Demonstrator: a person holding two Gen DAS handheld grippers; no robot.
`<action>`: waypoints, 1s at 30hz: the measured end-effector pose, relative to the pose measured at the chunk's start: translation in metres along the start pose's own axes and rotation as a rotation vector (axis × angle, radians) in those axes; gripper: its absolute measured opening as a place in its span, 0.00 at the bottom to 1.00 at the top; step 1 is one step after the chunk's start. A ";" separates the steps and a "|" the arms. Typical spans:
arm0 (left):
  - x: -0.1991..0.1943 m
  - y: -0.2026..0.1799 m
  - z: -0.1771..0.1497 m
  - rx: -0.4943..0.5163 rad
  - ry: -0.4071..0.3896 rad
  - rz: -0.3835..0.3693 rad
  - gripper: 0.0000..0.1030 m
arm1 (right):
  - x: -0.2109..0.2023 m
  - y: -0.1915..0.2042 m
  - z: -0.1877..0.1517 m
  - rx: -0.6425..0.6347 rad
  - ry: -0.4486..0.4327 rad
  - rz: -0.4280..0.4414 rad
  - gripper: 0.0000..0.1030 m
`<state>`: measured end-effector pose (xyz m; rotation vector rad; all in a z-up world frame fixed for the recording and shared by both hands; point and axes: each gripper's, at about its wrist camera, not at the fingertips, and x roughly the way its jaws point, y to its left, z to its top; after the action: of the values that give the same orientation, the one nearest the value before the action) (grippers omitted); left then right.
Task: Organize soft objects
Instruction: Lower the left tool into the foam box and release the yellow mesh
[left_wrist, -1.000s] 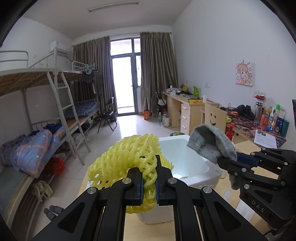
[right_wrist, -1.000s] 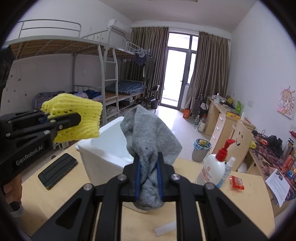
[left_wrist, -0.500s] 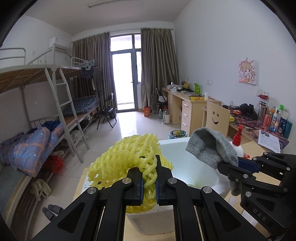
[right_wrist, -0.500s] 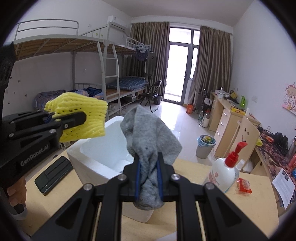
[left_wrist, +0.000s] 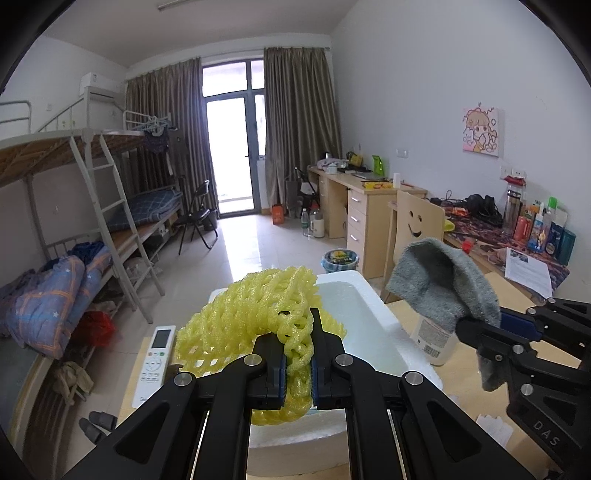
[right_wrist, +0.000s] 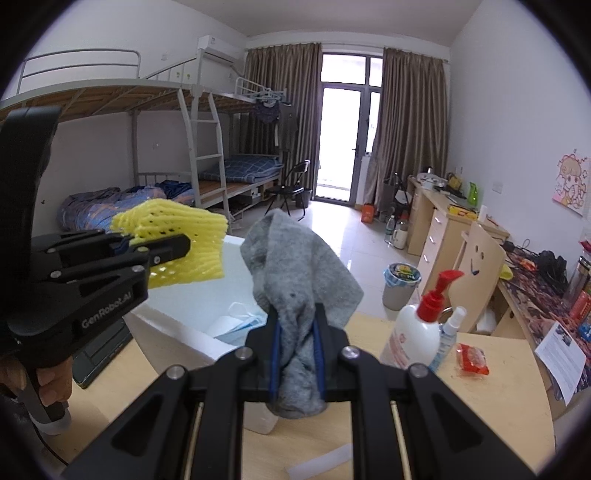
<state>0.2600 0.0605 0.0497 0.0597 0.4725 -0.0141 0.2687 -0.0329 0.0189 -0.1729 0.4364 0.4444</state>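
My left gripper (left_wrist: 297, 345) is shut on a yellow foam net (left_wrist: 255, 314) and holds it above the near edge of a white foam box (left_wrist: 373, 314). In the right wrist view the net (right_wrist: 181, 240) hangs over the box's left side (right_wrist: 173, 328). My right gripper (right_wrist: 296, 328) is shut on a grey sock (right_wrist: 295, 266) and holds it above the box's near right part; the sock also shows in the left wrist view (left_wrist: 439, 284). A blue face mask (right_wrist: 236, 323) lies inside the box.
On the wooden table (right_wrist: 480, 391) stand a white pump bottle with a red top (right_wrist: 413, 332), a small spray bottle (right_wrist: 447, 338) and a red packet (right_wrist: 472, 358). A white remote (left_wrist: 155, 358) and a dark phone (right_wrist: 99, 354) lie left of the box.
Both grippers have moved forward and tilted down over the box, with the net and the sock still held. The box's inside and the face mask now show.
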 end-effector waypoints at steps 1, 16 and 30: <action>0.001 0.000 0.001 -0.004 0.000 -0.003 0.09 | -0.001 -0.002 0.000 0.002 0.001 -0.004 0.18; 0.013 -0.003 -0.003 -0.013 0.013 -0.004 0.87 | -0.008 -0.015 -0.004 0.023 -0.010 -0.036 0.18; 0.008 0.008 0.001 -0.032 -0.002 -0.009 0.89 | -0.008 -0.011 -0.005 0.023 -0.009 -0.050 0.18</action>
<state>0.2680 0.0679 0.0476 0.0266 0.4710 -0.0151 0.2652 -0.0475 0.0188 -0.1586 0.4270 0.3910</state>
